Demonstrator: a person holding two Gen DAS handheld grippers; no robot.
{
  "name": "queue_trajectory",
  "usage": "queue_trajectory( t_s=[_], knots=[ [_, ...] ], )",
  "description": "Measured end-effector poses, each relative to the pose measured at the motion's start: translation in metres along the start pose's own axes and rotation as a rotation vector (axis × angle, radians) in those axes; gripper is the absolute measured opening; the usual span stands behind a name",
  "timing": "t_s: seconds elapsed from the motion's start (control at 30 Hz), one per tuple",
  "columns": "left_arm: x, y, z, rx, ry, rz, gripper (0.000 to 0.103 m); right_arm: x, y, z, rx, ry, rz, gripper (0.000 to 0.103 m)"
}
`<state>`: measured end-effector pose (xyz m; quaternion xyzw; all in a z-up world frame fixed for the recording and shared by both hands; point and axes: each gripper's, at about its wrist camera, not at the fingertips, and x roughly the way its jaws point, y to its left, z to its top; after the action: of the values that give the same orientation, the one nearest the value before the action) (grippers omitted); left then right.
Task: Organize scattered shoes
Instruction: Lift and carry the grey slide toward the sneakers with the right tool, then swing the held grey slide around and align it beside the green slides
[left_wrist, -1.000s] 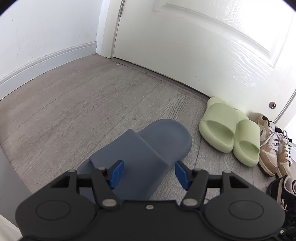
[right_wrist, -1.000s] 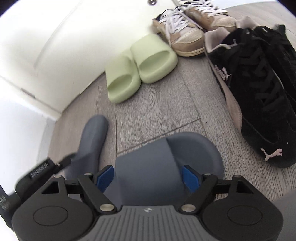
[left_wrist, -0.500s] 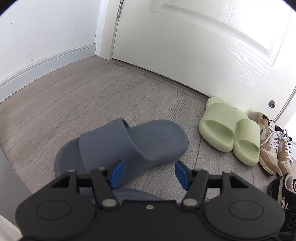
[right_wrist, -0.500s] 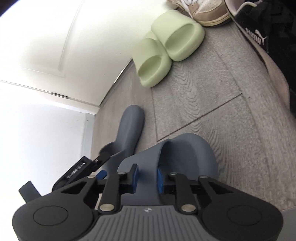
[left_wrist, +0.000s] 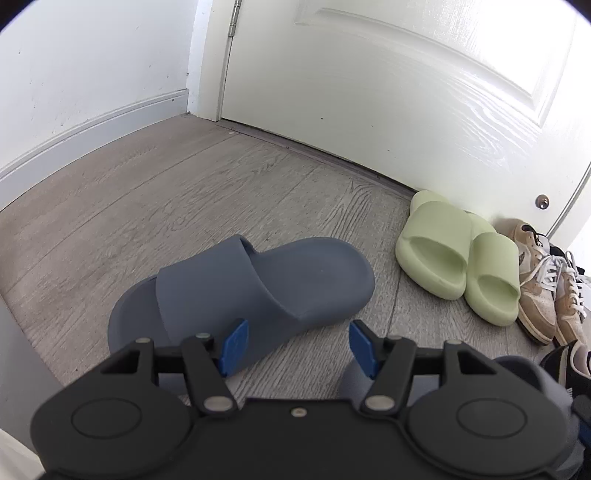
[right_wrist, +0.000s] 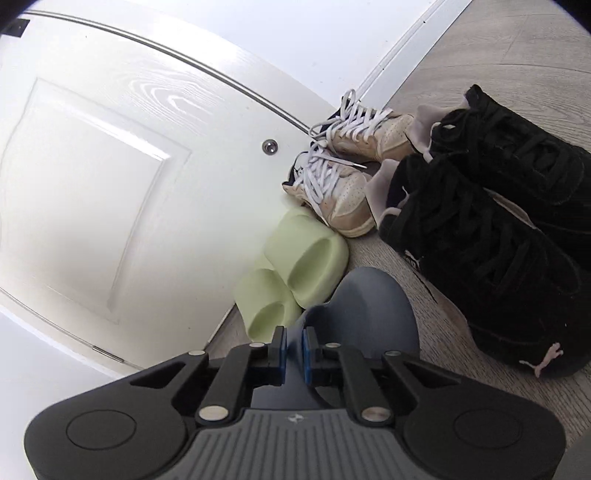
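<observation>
While the right gripper (right_wrist: 293, 349) clamps the strap of one grey slide (right_wrist: 373, 314), the left gripper (left_wrist: 295, 345) hovers with fingers released. The other grey slide (left_wrist: 251, 291) lies on the floor, left of the green slides (left_wrist: 458, 258) at the door (left_wrist: 406, 92).

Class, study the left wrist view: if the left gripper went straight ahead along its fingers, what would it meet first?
Probably the gray slide lying on the floor just ahead of the open left gripper; depth is uncertain.

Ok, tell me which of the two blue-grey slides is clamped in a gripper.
The slide pinched by its strap in the right gripper. The other slide lies free on the floor before the open left gripper.
</observation>
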<state>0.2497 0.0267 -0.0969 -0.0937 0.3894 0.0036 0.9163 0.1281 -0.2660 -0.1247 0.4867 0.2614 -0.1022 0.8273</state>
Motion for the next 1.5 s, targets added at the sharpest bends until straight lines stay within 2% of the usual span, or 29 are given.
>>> queue_trajectory(
  t_s=[0.1,0.2,0.27,0.3,0.37,0.4,0.43,0.5,0.63,0.67,0.77,0.8,0.83,0.87,0.93,0.97,1.0,1.07,1.13,1.23,1.3,1.33,1.4,1.47,1.5],
  knots=[
    [-0.001,-0.001,-0.001,0.01,-0.003,0.008,0.061,0.008,0.011,-0.014,-0.076,0.115,-0.044,0.013],
    [-0.001,0.001,-0.001,0.005,-0.001,0.009,0.061,0.034,0.014,-0.038,-0.154,0.276,-0.112,0.016],
    [0.0,0.001,0.0,0.002,0.001,0.007,0.061,0.036,0.019,-0.039,-0.186,0.296,-0.103,0.016],
    [0.0,0.002,0.0,0.001,0.003,0.007,0.061,0.035,0.021,-0.038,-0.208,0.303,-0.108,0.02],
    [0.001,0.002,0.0,-0.001,0.005,0.005,0.061,0.037,0.021,-0.035,-0.202,0.321,-0.099,0.039],
    [0.001,0.002,0.0,-0.002,0.005,0.003,0.061,0.039,0.021,-0.033,-0.199,0.33,-0.094,0.055],
    [0.001,0.002,0.0,-0.003,0.005,0.002,0.061,0.04,0.02,-0.032,-0.196,0.339,-0.089,0.064],
    [0.001,0.002,0.0,-0.004,0.006,0.001,0.061,0.043,0.02,-0.029,-0.19,0.357,-0.08,0.067],
    [0.0,0.003,0.001,-0.012,0.006,-0.007,0.061,0.048,0.02,-0.023,-0.177,0.392,-0.062,0.079],
    [0.0,0.003,0.001,-0.013,0.005,-0.008,0.061,0.05,0.019,-0.021,-0.172,0.402,-0.058,0.079],
    [0.001,0.003,0.001,-0.015,0.007,-0.01,0.061,0.065,0.01,-0.018,-0.053,0.469,-0.033,0.079],
    [0.001,0.003,0.001,-0.016,0.008,-0.01,0.061,0.068,0.006,-0.017,-0.009,0.483,-0.012,0.075],
    [0.002,0.003,0.001,-0.016,0.008,-0.011,0.061,0.073,-0.001,-0.018,0.059,0.503,0.039,0.063],
    [0.001,0.003,0.001,-0.017,0.008,-0.012,0.061,0.073,-0.003,-0.019,0.086,0.501,0.04,0.052],
    [0.001,0.003,0.001,-0.017,0.007,-0.013,0.061,0.068,-0.01,-0.022,0.125,0.449,0.05,0.038],
    [0.001,0.003,0.001,-0.017,0.007,-0.012,0.061,0.065,-0.011,-0.022,0.142,0.433,0.053,0.035],
    [0.001,0.003,0.001,-0.016,0.007,-0.011,0.061,0.058,-0.014,-0.022,0.181,0.379,0.065,0.03],
    [0.0,0.003,0.0,-0.015,0.007,-0.009,0.061,0.05,-0.016,-0.021,0.209,0.302,0.065,0.024],
    [0.001,0.003,0.001,-0.017,0.007,-0.01,0.061,0.032,-0.024,-0.017,0.247,0.135,0.038,0.019],
    [0.002,0.003,0.001,-0.018,0.009,-0.014,0.061,0.01,-0.034,-0.008,0.297,-0.065,-0.01,0.018],
    [0.002,0.002,0.001,-0.012,0.009,-0.017,0.061,-0.001,-0.038,-0.005,0.307,-0.145,-0.042,0.018],
    [0.002,0.001,0.0,-0.006,0.009,-0.016,0.061,-0.005,-0.041,-0.006,0.317,-0.169,-0.058,0.018],
    [0.002,-0.001,-0.001,0.01,0.007,-0.01,0.061,-0.005,-0.044,-0.01,0.334,-0.15,-0.087,0.02],
    [0.001,-0.003,-0.002,0.024,0.001,-0.003,0.061,-0.003,-0.046,-0.013,0.34,-0.114,-0.122,0.024],
    [0.001,-0.004,-0.002,0.029,-0.001,0.0,0.061,0.001,-0.047,-0.019,0.343,-0.056,-0.157,0.027]
  ],
)
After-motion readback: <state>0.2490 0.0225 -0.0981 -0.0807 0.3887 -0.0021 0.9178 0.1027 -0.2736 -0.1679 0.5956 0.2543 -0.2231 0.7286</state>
